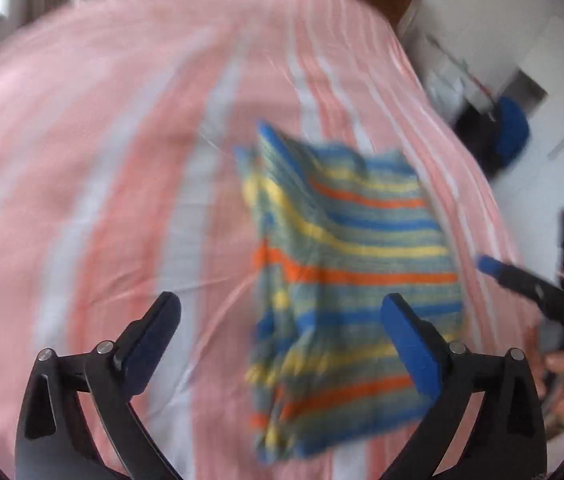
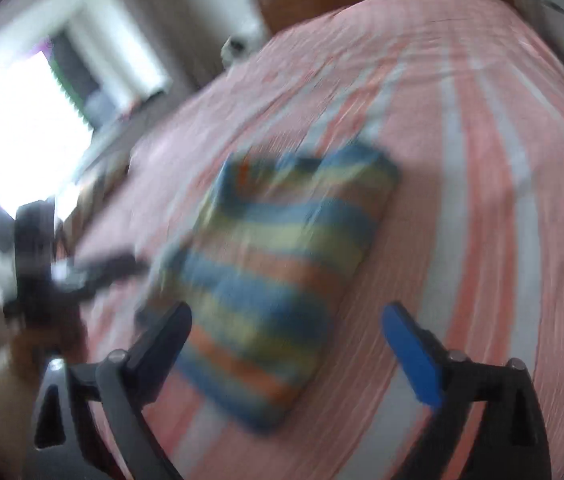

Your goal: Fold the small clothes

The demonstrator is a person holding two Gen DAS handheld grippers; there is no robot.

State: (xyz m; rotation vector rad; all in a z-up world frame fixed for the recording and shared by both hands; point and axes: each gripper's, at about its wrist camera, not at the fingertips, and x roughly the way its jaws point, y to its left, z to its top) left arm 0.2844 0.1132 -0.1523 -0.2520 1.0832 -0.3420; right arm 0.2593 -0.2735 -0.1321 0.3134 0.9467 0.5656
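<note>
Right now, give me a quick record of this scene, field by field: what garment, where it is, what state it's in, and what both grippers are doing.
garment: striped garment, blue, yellow, orange and green bands
surface: pink and white striped bedspread
garment state: lying on the bedspread in a roughly rectangular, folded shape; layers hard to count through blur
left gripper: open, nothing between the pads
right gripper: open, above the garment's near end, not gripping it
image quality: both views motion-blurred

Motion-blurred striped garment and bedspread; window blown out.
</note>
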